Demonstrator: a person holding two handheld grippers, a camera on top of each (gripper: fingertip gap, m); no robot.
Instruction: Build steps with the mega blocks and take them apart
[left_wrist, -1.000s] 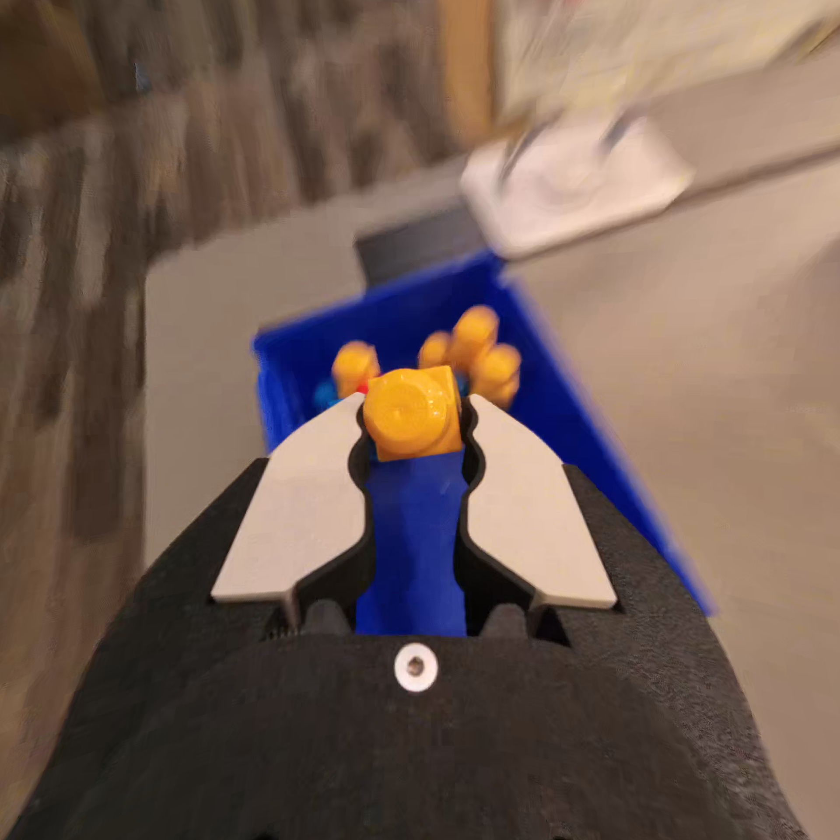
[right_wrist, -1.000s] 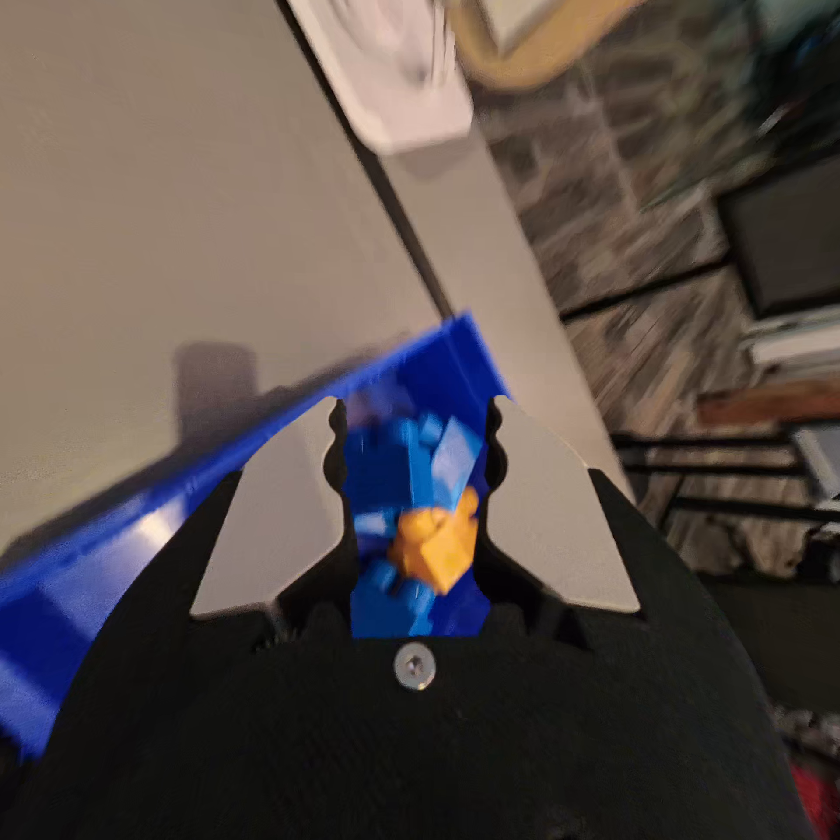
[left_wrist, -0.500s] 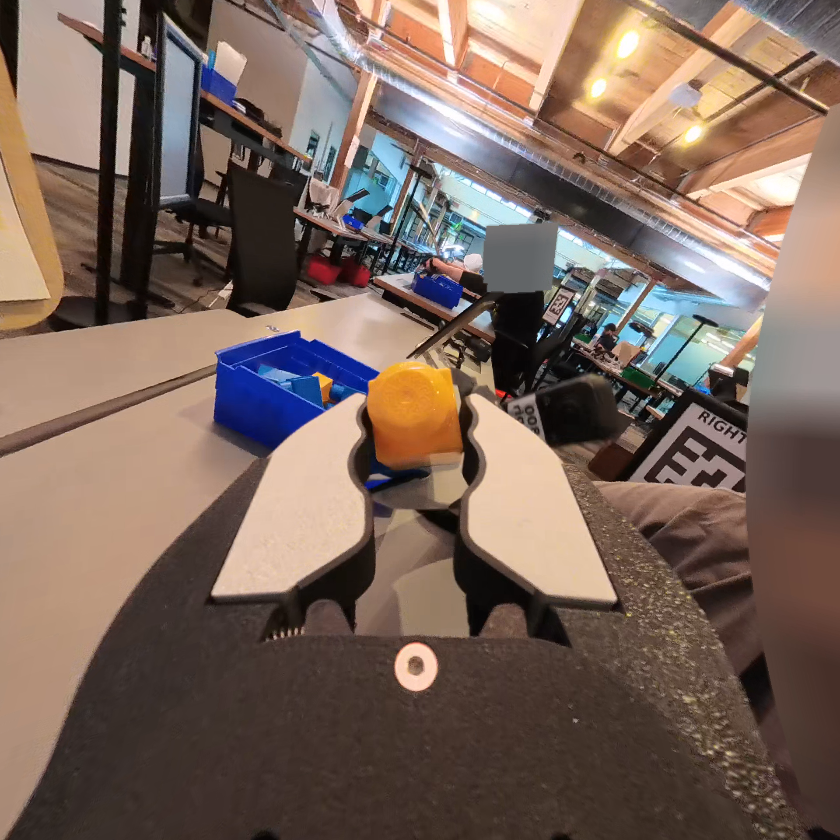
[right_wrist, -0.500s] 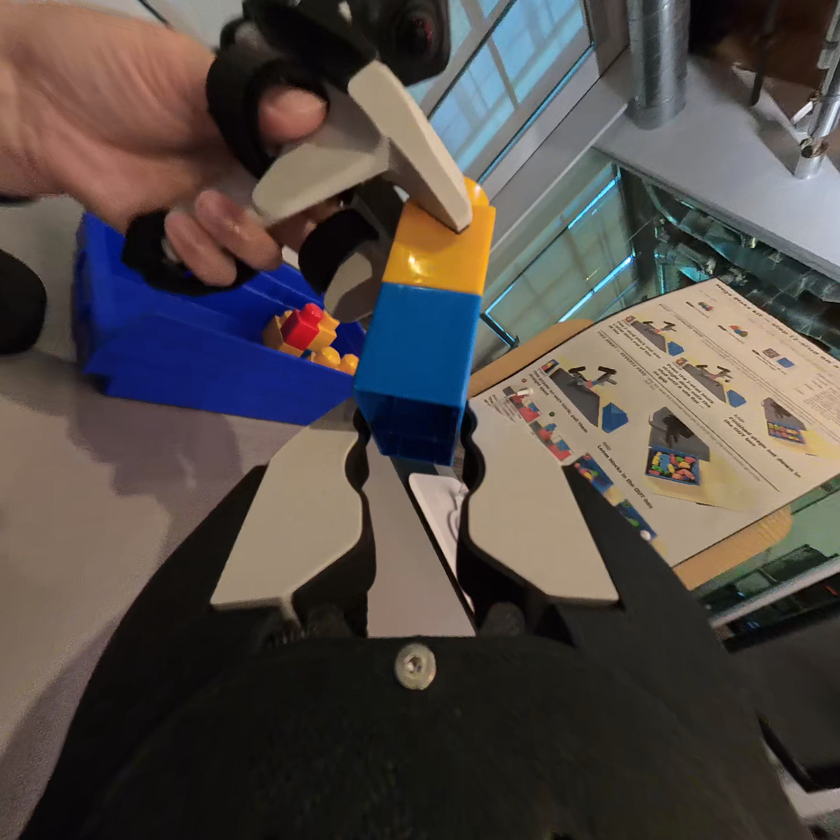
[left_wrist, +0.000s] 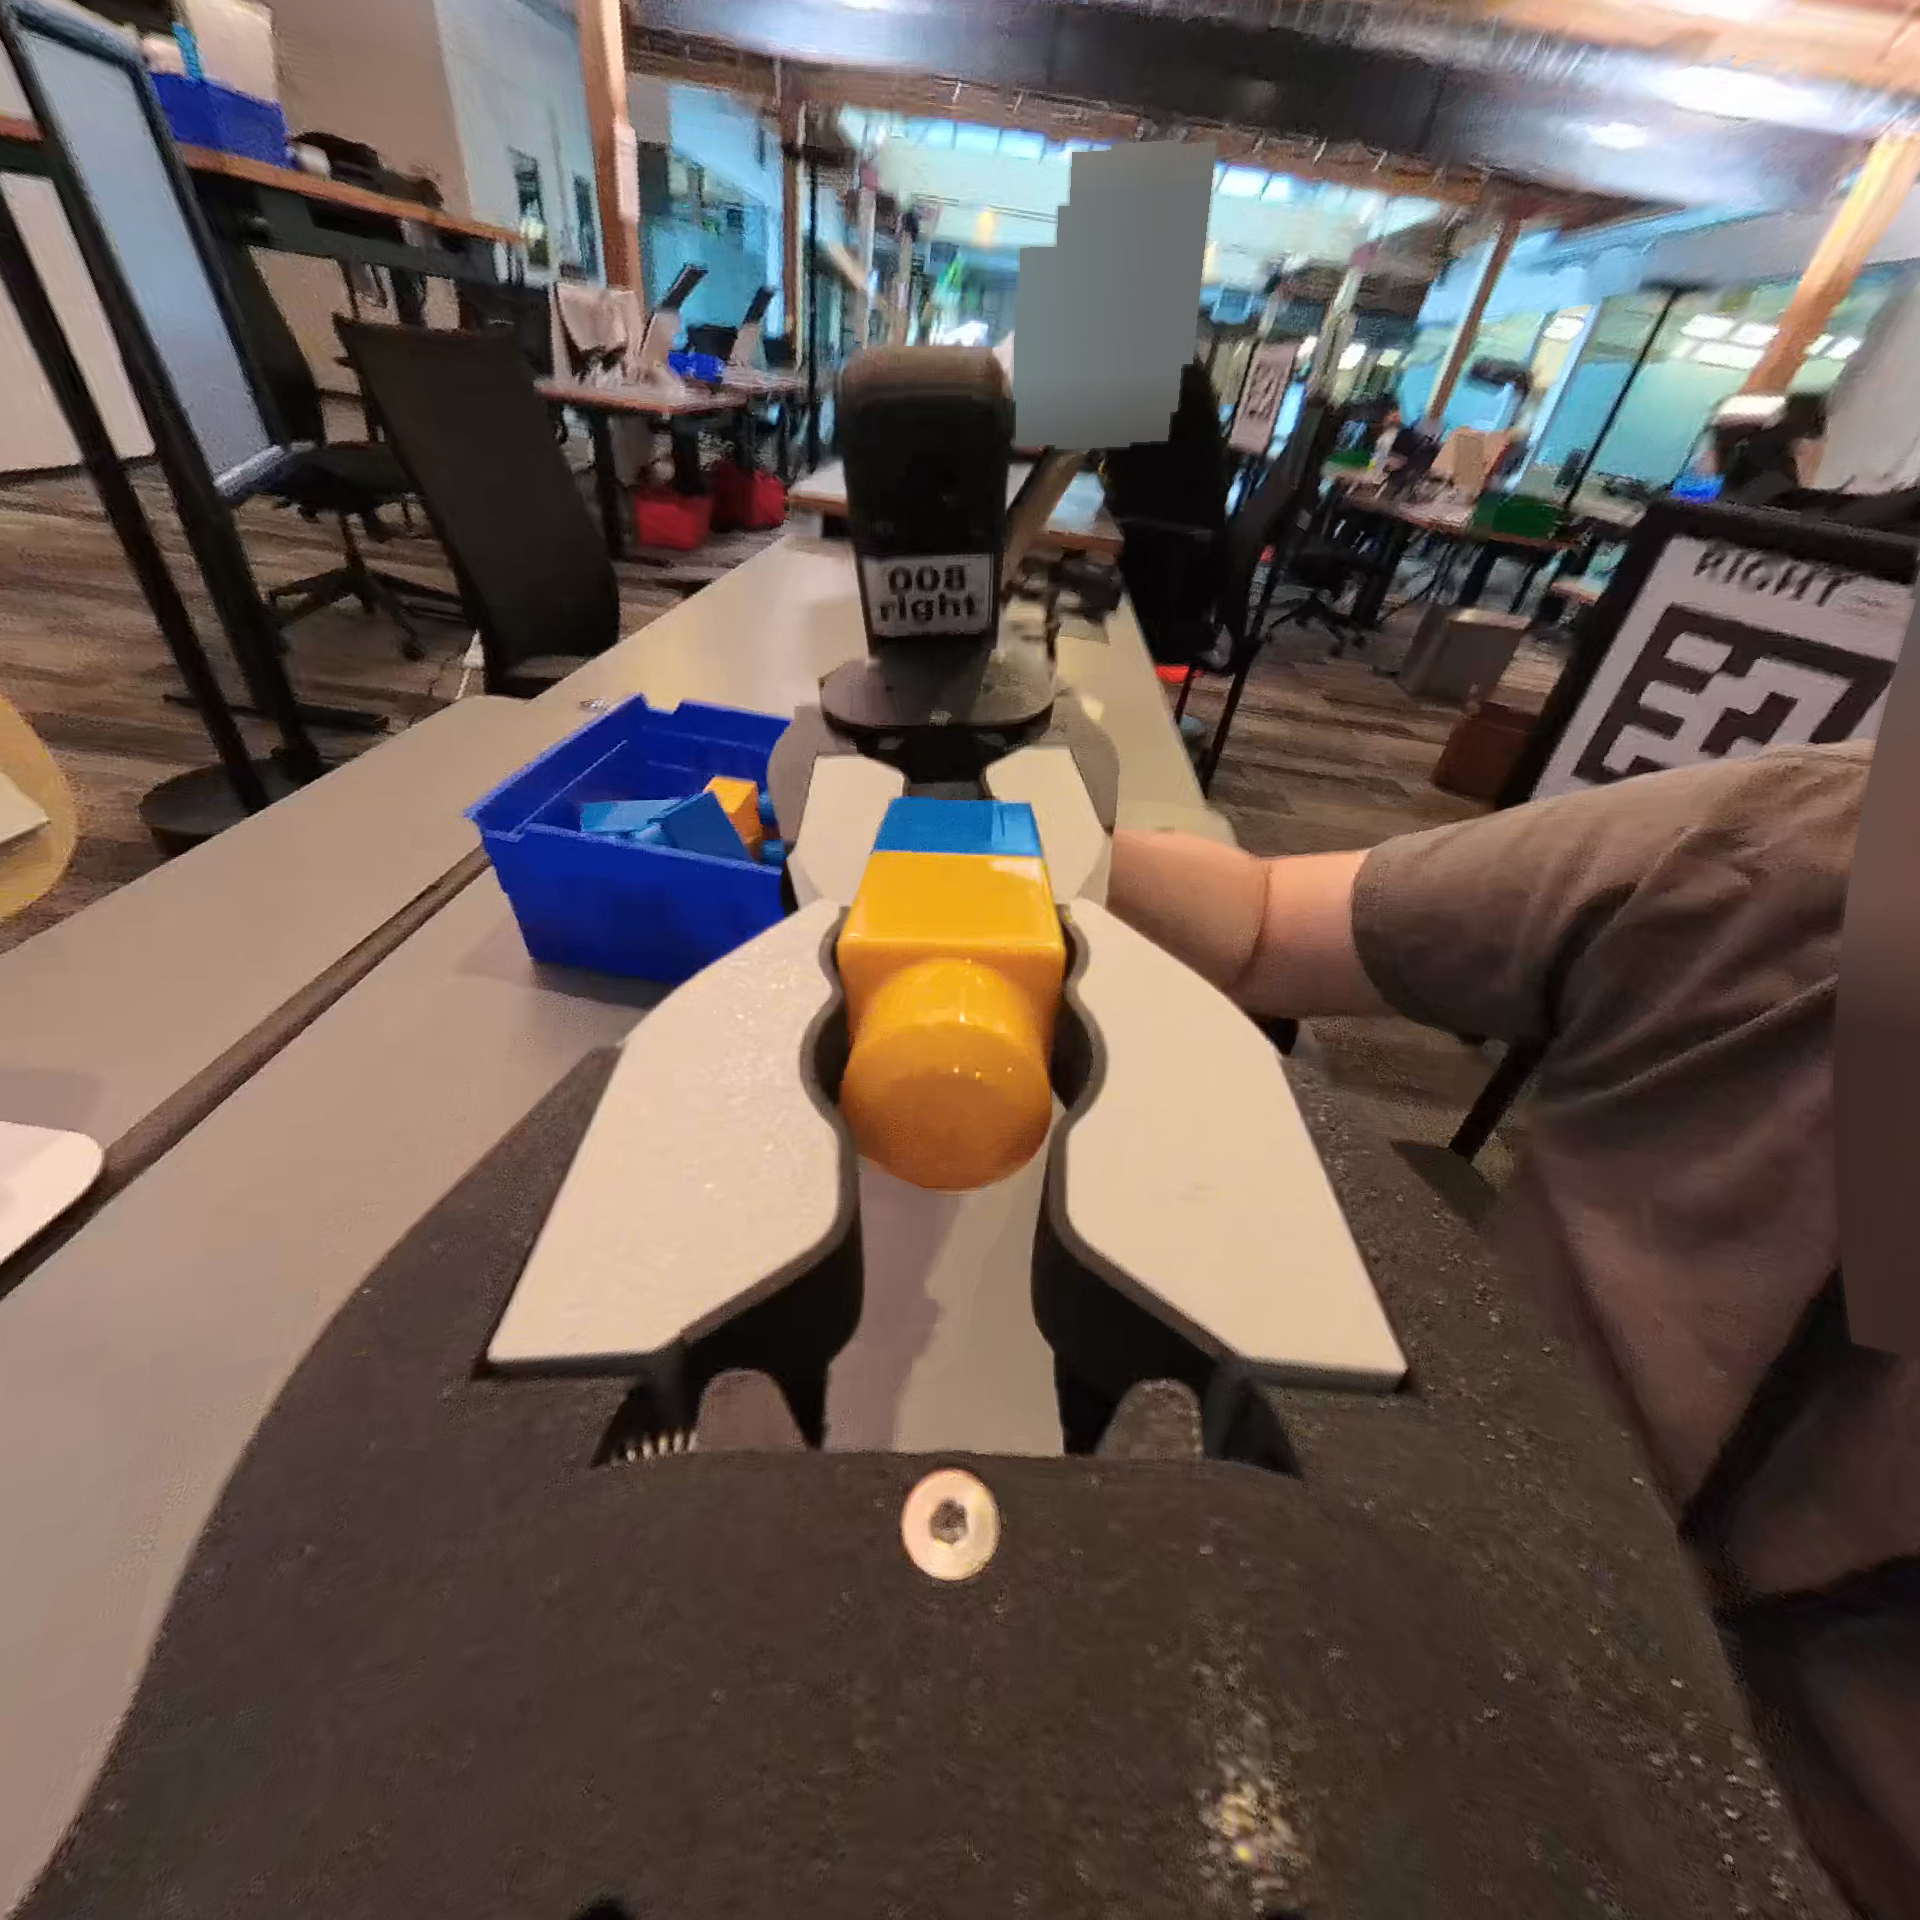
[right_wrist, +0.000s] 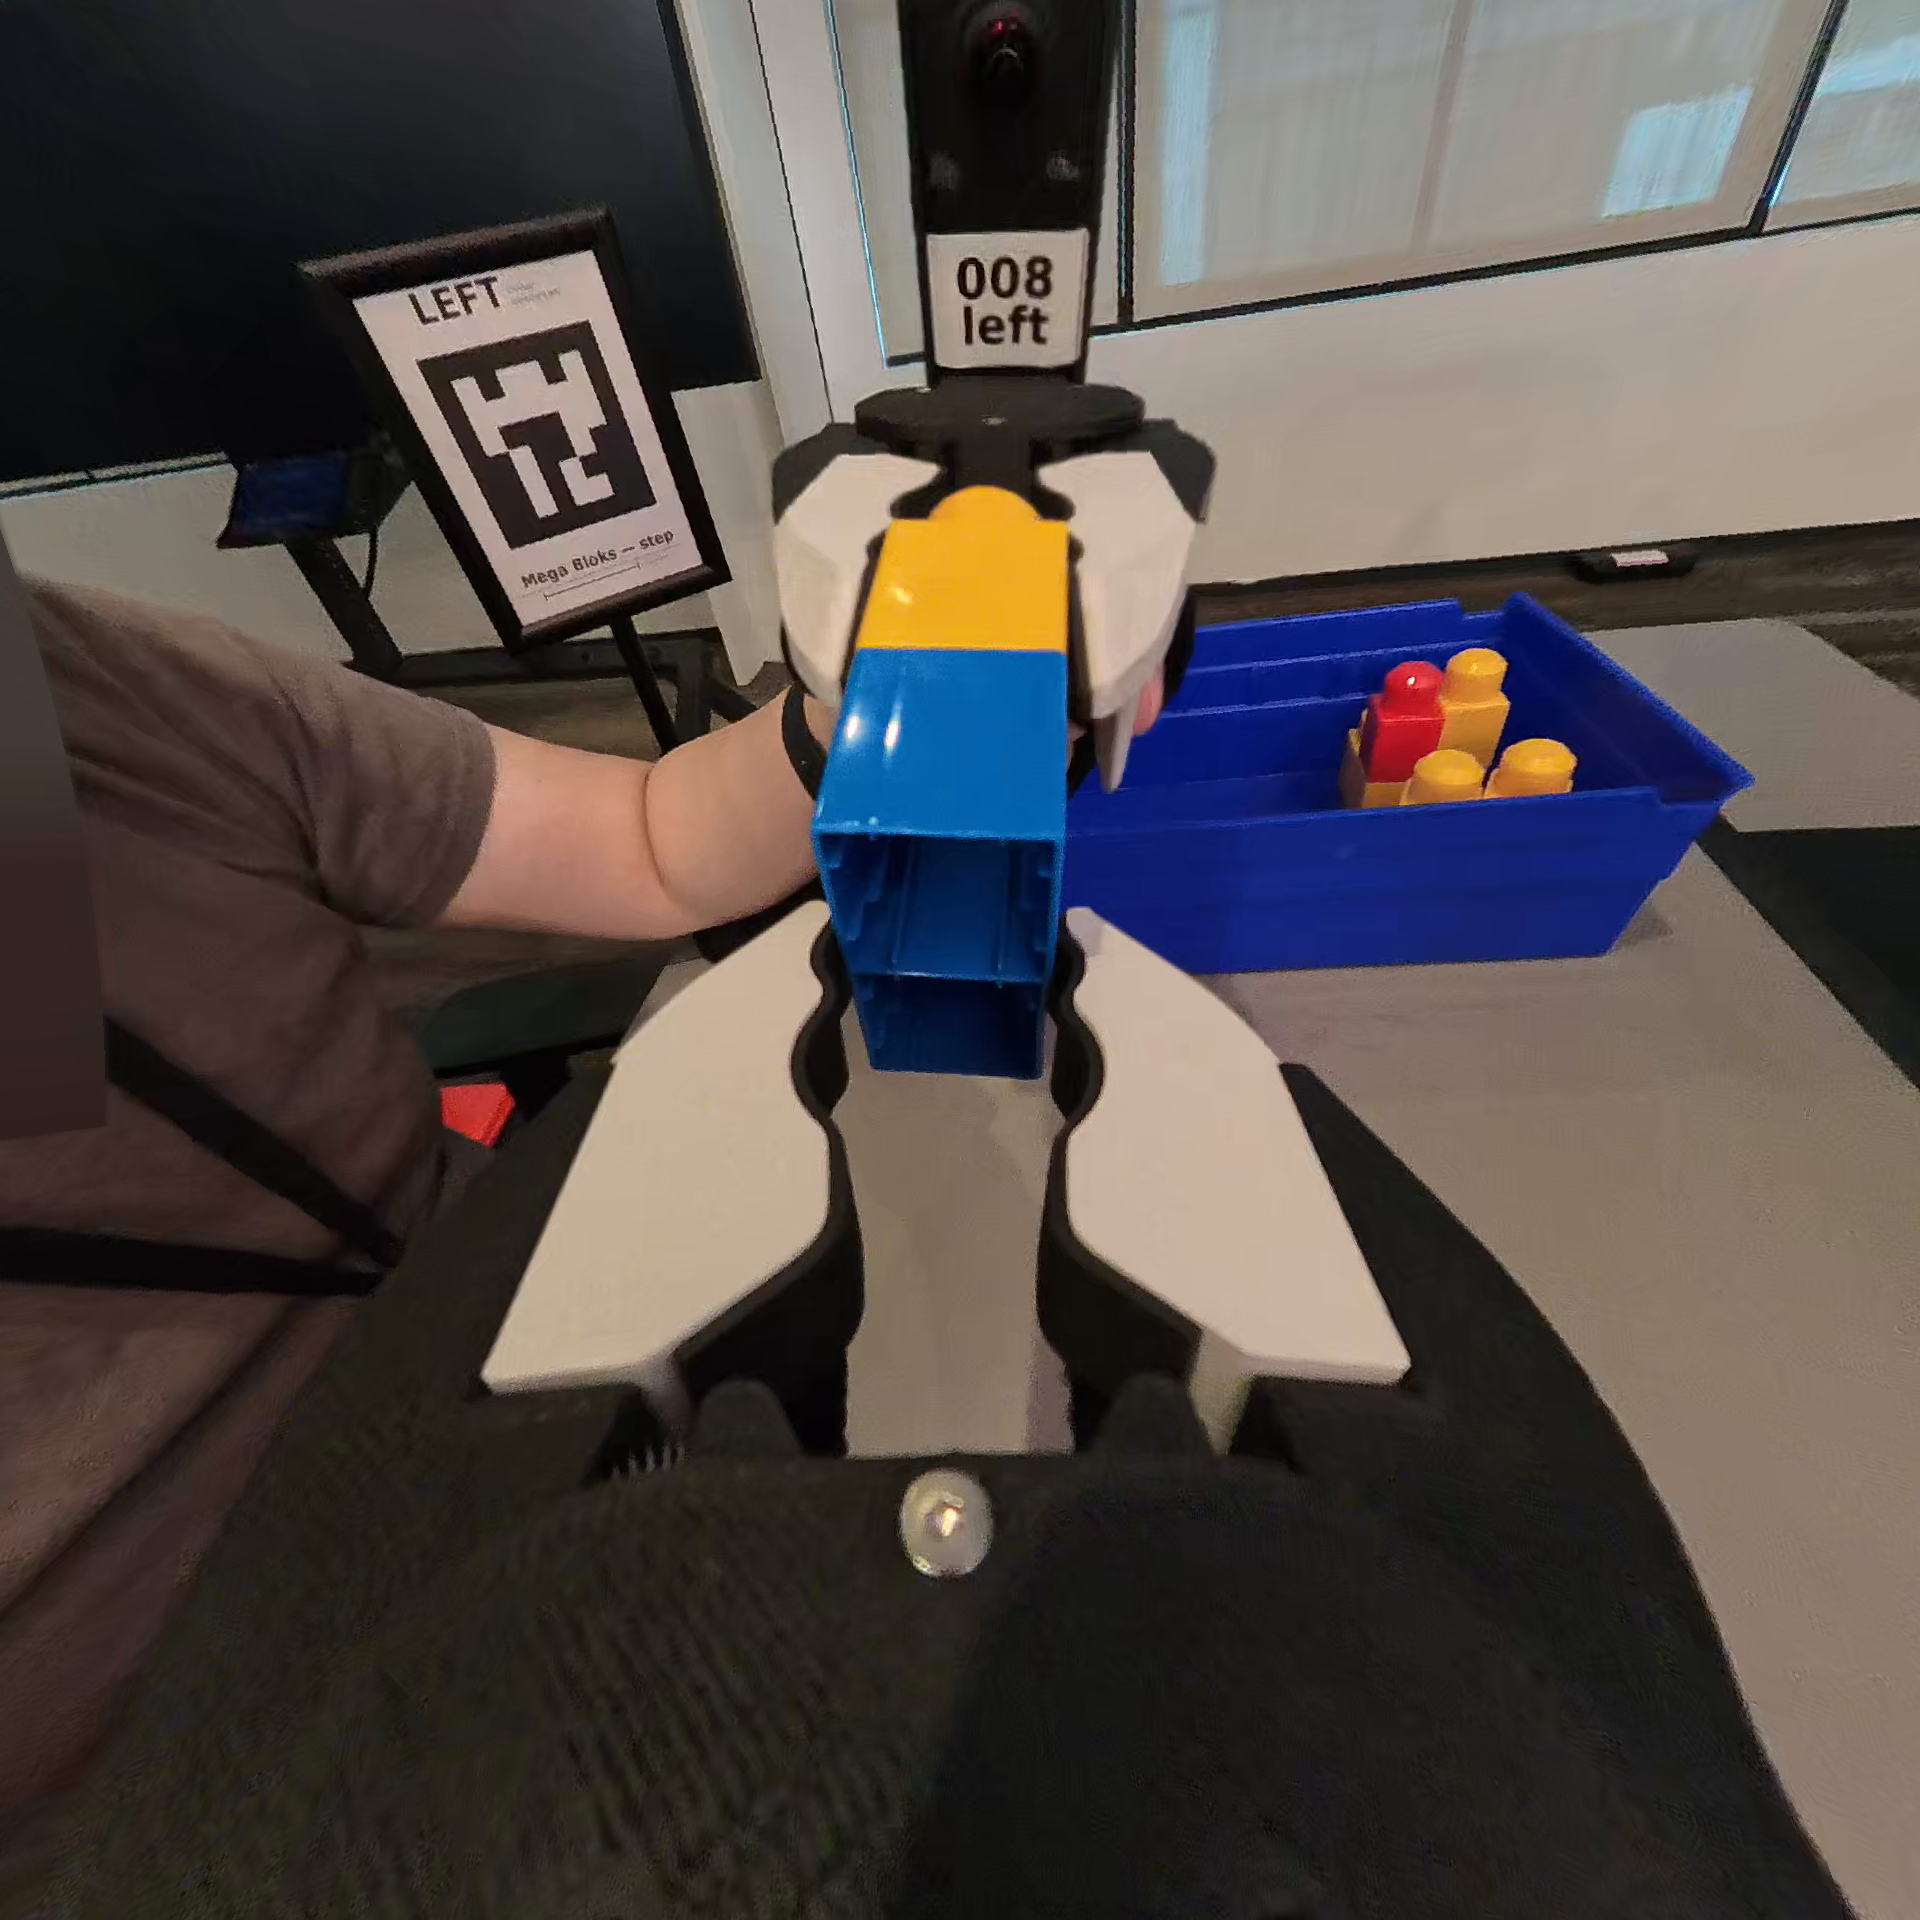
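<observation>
A yellow block (left_wrist: 951, 935) and a blue block (left_wrist: 956, 826) are joined end to end and held in the air between my two grippers, which face each other. My left gripper (left_wrist: 951, 925) is shut on the yellow block, whose stud points at its camera. My right gripper (right_wrist: 945, 920) is shut on the blue block (right_wrist: 940, 790), whose hollow underside faces its camera. The yellow block (right_wrist: 971, 587) sits beyond it in the left gripper (right_wrist: 971, 675). The right gripper (left_wrist: 956, 831) shows opposite in the left wrist view.
A blue bin (right_wrist: 1403, 883) on the grey table (right_wrist: 1558, 1143) holds a red and yellow block cluster (right_wrist: 1455, 738). The bin (left_wrist: 634, 894) also holds loose blue blocks (left_wrist: 665, 816). A person's arm (right_wrist: 623, 831), a framed marker sign (right_wrist: 530, 426) and a chair (left_wrist: 488, 499) stand nearby. Both grippers' tips are close together, under 4 cm apart.
A second ago both grippers were over the bin. The blocks then met at an angle. Now both grippers have turned to face each other with the joined blocks held level and in line.
</observation>
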